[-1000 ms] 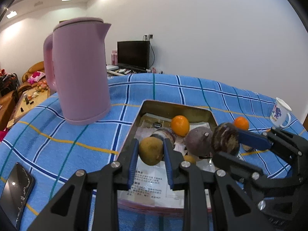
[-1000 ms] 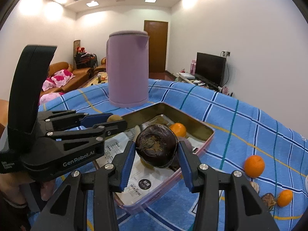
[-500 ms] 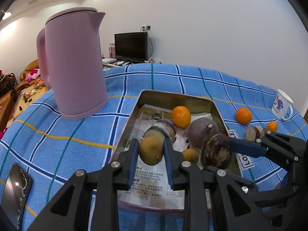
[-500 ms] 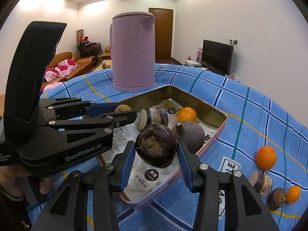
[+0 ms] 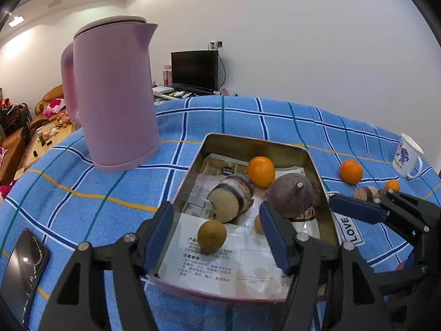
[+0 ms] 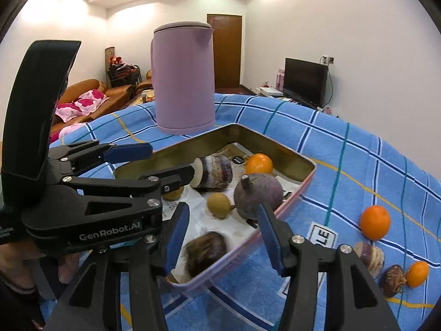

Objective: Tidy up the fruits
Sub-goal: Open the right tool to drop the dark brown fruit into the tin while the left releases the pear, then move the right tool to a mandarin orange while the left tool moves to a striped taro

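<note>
Brassy metal tray (image 5: pixel 193 173), paper-lined, sits on blue checked cloth (image 5: pixel 91 182); the left gripper (image 5: pixel 216 234) is opening, a matte brown fruit (image 5: pixel 211 236) lying loose between its jaws. From the right wrist, the right gripper (image 6: pixel 223 234) is opening too, over a blurred dark wrinkled fruit (image 6: pixel 205 252) in the tray's near corner, partly hidden by the rim.

A blue cloth (image 5: pixel 248 115) with white, navy, teal and yellow check lines covers the counter. The kettle (image 5: pixel 115 96) is plain pink. The tray (image 5: pixel 253 144) is brassy gold inside with a pink rim. In it lie an orange (image 5: pixel 261 171), a dull purple round fruit (image 5: pixel 290 194) and a brown kiwi (image 5: pixel 211 236). The mug (image 5: pixel 407 156) is white with purple flowers. Both grippers' fingers (image 6: pixel 176 237) are black with blue pads.
</note>
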